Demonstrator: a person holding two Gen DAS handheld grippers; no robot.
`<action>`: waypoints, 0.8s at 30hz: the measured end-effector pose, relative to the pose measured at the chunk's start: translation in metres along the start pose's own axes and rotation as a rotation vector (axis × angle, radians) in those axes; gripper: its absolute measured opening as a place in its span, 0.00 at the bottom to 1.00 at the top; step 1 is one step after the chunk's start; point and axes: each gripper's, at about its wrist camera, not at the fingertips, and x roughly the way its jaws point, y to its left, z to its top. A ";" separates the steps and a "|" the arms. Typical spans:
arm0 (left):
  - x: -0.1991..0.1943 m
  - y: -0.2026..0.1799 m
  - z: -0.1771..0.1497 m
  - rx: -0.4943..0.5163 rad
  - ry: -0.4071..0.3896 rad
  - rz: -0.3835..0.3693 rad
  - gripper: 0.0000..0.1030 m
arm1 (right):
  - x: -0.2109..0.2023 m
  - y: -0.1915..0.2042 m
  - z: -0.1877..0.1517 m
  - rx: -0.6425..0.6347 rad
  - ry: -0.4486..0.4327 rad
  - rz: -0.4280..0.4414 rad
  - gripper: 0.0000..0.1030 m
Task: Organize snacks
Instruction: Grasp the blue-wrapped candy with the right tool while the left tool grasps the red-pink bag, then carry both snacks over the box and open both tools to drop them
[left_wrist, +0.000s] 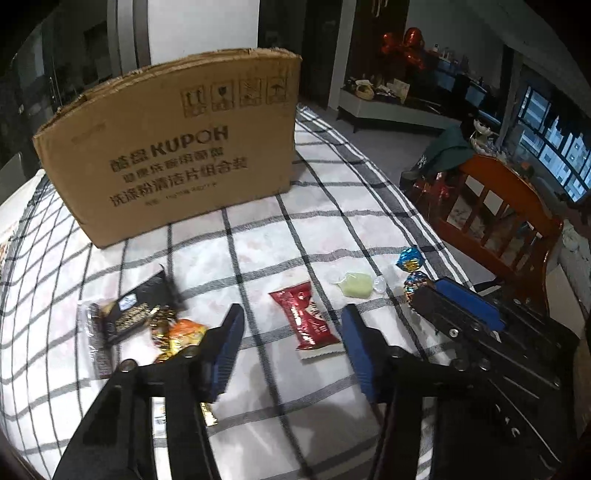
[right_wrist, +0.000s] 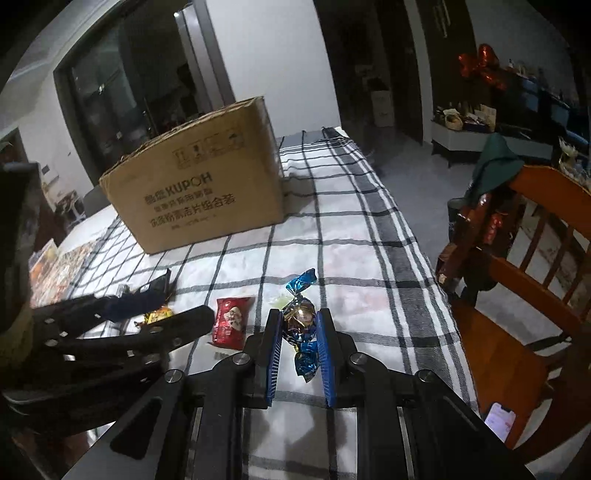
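Right tongs (right_wrist: 298, 328) pinch one blue candy (right_wrist: 300, 325); left tongs (left_wrist: 291, 343) hang spread over one red packet (left_wrist: 308, 319), beside one green sweet (left_wrist: 356, 285), before one box (left_wrist: 173, 155).

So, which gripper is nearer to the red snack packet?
Left. The left gripper is open right over the red snack packet, which lies between its fingers. The right gripper is off to the packet's right, shut on a blue foil candy.

On the cardboard box (left_wrist: 177, 147) in front of me I read "KUPOH" beside Chinese characters, more Chinese lines beneath, and four handling pictograms near its top edge. The snack wrappers' print is too blurred to read.
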 end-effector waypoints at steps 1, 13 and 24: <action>0.003 -0.002 0.000 -0.002 0.006 0.005 0.45 | 0.000 -0.002 0.000 0.007 -0.001 0.002 0.20; 0.029 -0.020 -0.002 0.004 0.038 0.080 0.30 | 0.000 -0.011 -0.005 0.027 -0.012 0.027 0.20; 0.034 -0.020 0.000 0.031 0.031 0.113 0.23 | 0.003 -0.011 -0.006 0.035 -0.001 0.030 0.20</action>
